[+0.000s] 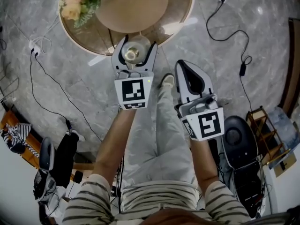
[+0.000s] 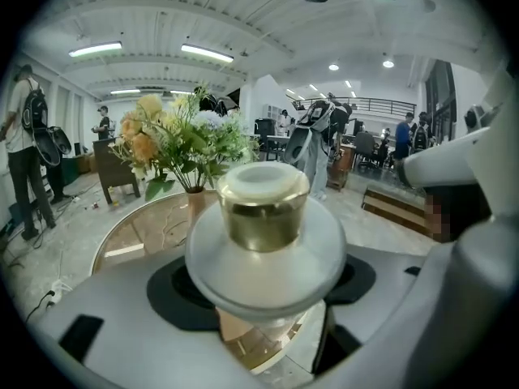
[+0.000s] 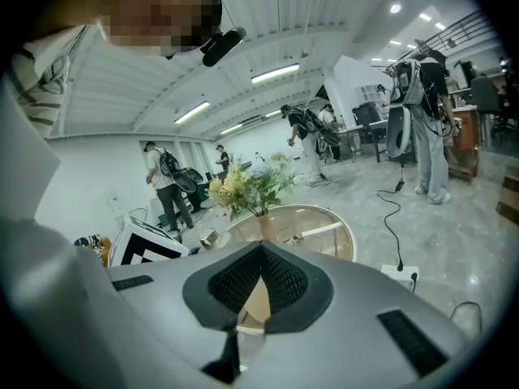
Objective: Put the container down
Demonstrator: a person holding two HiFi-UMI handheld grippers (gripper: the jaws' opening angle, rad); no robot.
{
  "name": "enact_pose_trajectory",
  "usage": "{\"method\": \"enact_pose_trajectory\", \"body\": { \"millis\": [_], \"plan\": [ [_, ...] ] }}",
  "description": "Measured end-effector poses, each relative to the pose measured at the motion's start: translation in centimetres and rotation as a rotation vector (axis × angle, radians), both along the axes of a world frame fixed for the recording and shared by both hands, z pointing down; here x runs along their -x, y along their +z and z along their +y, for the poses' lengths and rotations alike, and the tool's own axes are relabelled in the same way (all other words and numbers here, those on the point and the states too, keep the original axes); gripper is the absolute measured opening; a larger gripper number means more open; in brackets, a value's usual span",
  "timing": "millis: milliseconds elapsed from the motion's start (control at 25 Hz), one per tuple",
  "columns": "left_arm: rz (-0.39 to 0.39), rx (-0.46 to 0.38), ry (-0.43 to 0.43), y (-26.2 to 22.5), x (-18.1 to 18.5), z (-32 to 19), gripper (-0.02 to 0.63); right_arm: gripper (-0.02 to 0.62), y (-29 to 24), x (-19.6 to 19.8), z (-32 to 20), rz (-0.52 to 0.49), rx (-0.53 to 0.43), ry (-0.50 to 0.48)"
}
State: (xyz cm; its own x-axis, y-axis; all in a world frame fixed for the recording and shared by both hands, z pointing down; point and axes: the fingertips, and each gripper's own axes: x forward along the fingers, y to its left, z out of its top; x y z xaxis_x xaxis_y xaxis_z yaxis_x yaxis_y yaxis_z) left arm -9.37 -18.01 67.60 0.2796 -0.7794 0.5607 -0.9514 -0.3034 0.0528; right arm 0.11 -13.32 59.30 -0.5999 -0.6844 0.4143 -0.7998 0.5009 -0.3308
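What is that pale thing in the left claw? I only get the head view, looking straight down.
Observer: The left gripper view shows a container with a wide frosted-white body, a gold collar and a white cap. The left gripper grips it.
Operator: Does the other claw hold anything?
Observer: No. In the right gripper view, the right gripper has its black pads closed together with nothing between them.
Operator: Is anyone else around?
Observer: Yes, people with backpacks stand in the hall beyond the table.
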Motion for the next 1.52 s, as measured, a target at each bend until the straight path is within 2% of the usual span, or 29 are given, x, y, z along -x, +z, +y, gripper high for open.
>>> {"method": "enact_pose_trajectory", "body": {
  "millis": [320,760,1200,1520],
  "plan": [
    [-0.009,0.044,-0.018,4.4,0.1,-2.4,0.331,0.008,1.2,-0.9,-0.7,-0.045,0.043,0.05],
    [-0.103,0.073,0.055,9.9,-0.8,-4.4,0.333,0.008,3.8,-2.2,-0.8,-0.025,0.088,0.073],
    [-0.145,0.099,0.076,13.3,-1.0,-5.9,0.333,0.009,4.8,-1.8,-0.3,0.0,0.103,0.06],
    [-0.133,0.118,0.055,14.6,-0.7,-6.0,0.333,0.008,4.9,-1.7,-0.1,0.001,0.108,0.062]
  ]
}}
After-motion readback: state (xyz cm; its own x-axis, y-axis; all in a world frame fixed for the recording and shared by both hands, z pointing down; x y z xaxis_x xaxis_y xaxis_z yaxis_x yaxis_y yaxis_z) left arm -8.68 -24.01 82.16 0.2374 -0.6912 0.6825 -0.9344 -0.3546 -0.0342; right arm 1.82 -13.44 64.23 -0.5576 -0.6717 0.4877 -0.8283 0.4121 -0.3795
